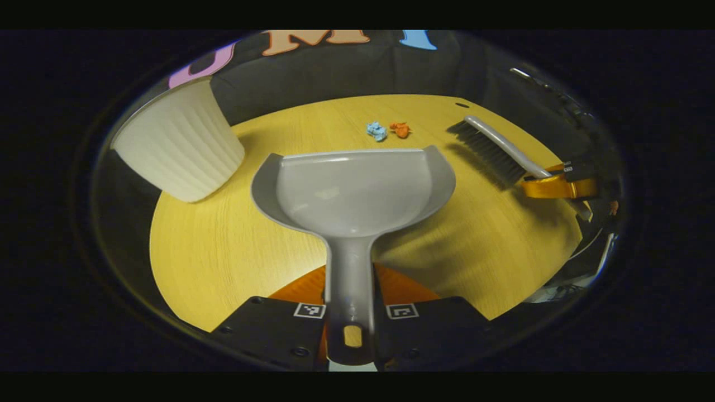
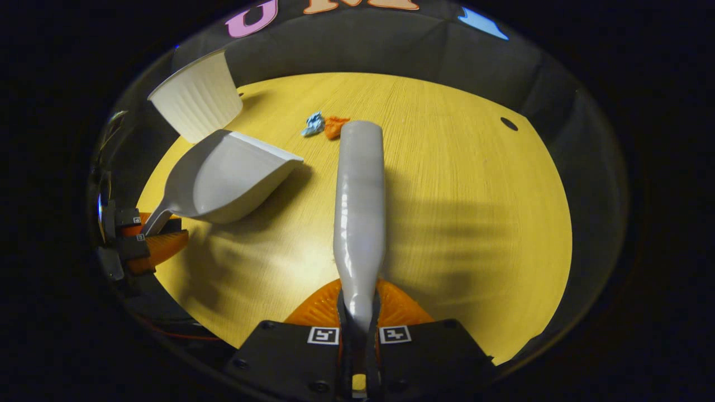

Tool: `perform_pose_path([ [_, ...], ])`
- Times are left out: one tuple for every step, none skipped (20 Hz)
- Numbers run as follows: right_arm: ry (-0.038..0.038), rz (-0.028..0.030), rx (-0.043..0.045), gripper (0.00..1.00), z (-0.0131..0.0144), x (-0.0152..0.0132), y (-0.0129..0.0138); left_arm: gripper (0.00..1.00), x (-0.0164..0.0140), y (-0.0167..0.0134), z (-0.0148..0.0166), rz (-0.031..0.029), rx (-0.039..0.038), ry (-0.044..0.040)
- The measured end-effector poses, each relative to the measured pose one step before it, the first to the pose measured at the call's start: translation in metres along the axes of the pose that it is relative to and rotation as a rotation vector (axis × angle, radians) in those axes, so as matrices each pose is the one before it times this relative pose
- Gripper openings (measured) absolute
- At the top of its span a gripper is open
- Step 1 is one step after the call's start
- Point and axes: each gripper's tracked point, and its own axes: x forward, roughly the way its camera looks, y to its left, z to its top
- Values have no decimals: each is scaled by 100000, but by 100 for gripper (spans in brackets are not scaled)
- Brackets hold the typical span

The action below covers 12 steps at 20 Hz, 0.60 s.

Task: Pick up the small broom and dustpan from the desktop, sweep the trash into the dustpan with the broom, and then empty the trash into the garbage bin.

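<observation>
The grey dustpan [image 1: 357,192] is held above the yellow desk [image 1: 223,251], its handle clamped between the closed jaws of the left gripper [image 1: 351,312]; the broom [image 2: 360,206] sticks forward from the right gripper [image 2: 358,329], jaws closed on its handle; blue trash [image 1: 376,130] and orange trash [image 1: 400,129] lie touching beyond the pan; the white bin [image 1: 179,146] stands at the desk's far left.

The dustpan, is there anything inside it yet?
Nothing: the dustpan scoop is bare grey inside. The blue paper scrap and orange paper scrap lie on the desktop beyond its front edge. What is under the pan is covered.
</observation>
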Motion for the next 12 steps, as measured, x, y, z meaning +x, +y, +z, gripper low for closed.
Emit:
perform_pose_path([
  [-15, -1579, -451, 10, 1268, 205, -808, 25, 647, 251, 574, -835, 3883, 779],
  [-1450, -1730, -683, 12, 1689, 130, -825, 27, 608, 281, 642, -1081, 3136, -355],
  [-1384, -1780, -1376, 12, 1656, 457, -729, 23, 231, 222, -45, -1107, 3126, 2173],
  [1498, -1578, -1753, 12, 1346, 552, -629, 25, 388, 62, 208, -1291, 2250, 699],
  [-498, -1749, -1152, 12, 1953, 523, -532, 23, 23, 191, -81, -664, 1582, 860],
  [0, -989, -2015, 12, 1714, 843, -453, 24, 314, 81, 22, -828, 1529, 1131],
  [2956, -744, -1877, 12, 1258, 911, -231, 25, 437, -42, 35, -1412, 247, 77],
  [1291, -410, -2981, 12, 1073, 974, -15, 25, 362, 47, -35, -1314, -59, 303],
  [1474, -638, -3766, 12, 1010, 834, -76, 27, 228, -88, -156, -1076, -9, 1031],
  [3303, -182, -3443, 12, 639, 511, -42, 27, 157, 183, -189, -150, 874, 733],
  [2585, -17, -4386, 12, 724, 410, 54, 27, 84, 122, -135, -262, 1244, 434],
  [2096, 352, -5692, 12, 514, 38, 87, 25, 246, 108, -218, -256, 735, 1319],
])
